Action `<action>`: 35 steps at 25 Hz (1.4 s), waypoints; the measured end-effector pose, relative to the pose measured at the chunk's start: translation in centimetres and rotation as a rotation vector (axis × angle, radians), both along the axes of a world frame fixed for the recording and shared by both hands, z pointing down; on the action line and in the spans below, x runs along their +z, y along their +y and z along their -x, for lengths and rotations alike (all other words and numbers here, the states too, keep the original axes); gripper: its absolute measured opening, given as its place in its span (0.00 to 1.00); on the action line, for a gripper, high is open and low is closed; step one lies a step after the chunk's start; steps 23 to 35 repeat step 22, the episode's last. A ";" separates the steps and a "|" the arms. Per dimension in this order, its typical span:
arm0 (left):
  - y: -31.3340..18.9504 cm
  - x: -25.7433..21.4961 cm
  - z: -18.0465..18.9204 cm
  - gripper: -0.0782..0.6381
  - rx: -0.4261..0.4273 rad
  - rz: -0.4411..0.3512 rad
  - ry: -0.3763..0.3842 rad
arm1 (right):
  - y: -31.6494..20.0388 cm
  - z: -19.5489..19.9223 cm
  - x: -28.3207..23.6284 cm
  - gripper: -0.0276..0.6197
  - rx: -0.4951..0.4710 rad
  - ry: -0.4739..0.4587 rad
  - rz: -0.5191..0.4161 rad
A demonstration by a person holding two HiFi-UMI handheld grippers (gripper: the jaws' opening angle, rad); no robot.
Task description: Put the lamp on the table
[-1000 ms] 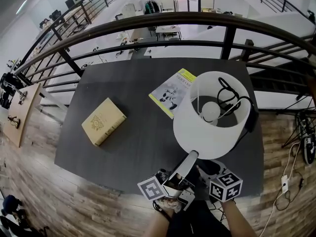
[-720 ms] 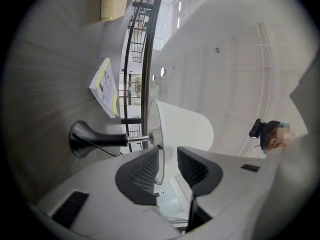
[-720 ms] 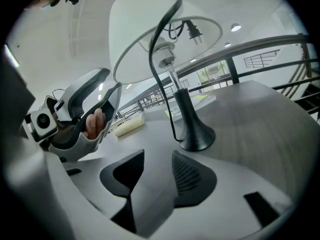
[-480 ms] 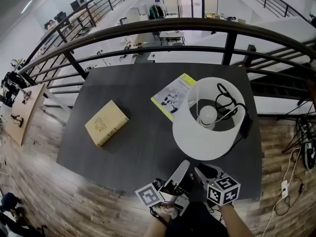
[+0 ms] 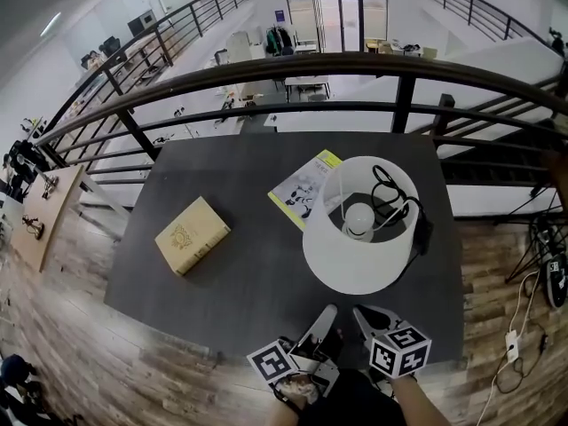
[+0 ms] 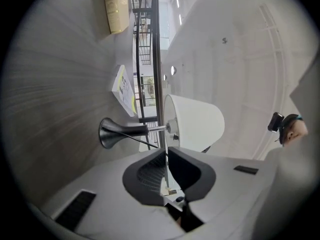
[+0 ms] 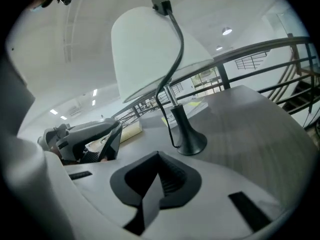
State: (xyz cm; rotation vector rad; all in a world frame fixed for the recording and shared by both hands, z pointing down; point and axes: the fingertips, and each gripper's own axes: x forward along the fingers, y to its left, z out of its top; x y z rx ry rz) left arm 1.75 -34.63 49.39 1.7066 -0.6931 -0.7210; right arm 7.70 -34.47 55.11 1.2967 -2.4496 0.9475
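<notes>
Head view shows the table lamp (image 5: 355,238) upright on the worktop (image 5: 240,202). The left tongs (image 5: 327,313) have just been closing and the right tongs (image 5: 361,313) are closed, both empty. Withdraw them gently, clear of the cord (image 7: 172,69).

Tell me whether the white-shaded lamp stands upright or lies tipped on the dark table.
Upright: the white-shaded lamp stands on its flared black base, flat on the dark table, shade above.

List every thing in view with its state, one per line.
lamp, upright on the table, free of both grippers
cord, looped over the lamp's top
book, closed, lying flat
magazine, closed, flat, beside the lamp
left gripper, jaws just closed, empty
right gripper, jaws just closed, empty
</notes>
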 end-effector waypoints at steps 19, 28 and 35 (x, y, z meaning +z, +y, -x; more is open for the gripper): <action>0.4 -0.1 -0.4 0.13 0.031 0.026 -0.037 | 0.4 0.3 -1.3 0.07 0.005 -0.003 0.014; 0.5 -0.3 -0.6 0.13 0.034 0.010 -0.036 | 0.3 0.3 -1.2 0.07 0.007 -0.007 0.014; 0.5 -0.3 -0.6 0.13 0.034 0.010 -0.036 | 0.3 0.3 -1.2 0.07 0.007 -0.007 0.014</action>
